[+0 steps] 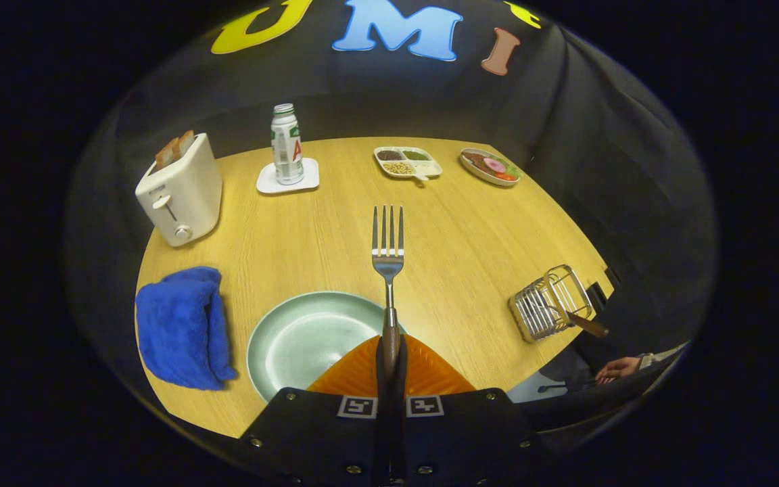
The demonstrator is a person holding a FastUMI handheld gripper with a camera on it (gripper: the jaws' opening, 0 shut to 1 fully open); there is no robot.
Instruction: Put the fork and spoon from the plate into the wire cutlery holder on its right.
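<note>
I pinch the fork [388, 260] by its handle, tines forward, above the plate [295, 338], for transfer to the wire cutlery holder [550, 302] right of the plate.

Bottle [287, 143] label: large red "A"; toaster [180, 191] print illegible

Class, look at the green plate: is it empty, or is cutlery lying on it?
Empty. The plate shows bare; the fork is clamped between the gripper fingers.

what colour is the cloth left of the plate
Bright blue. The cloth lies crumpled beside the plate, plain in the gripper view.
</note>
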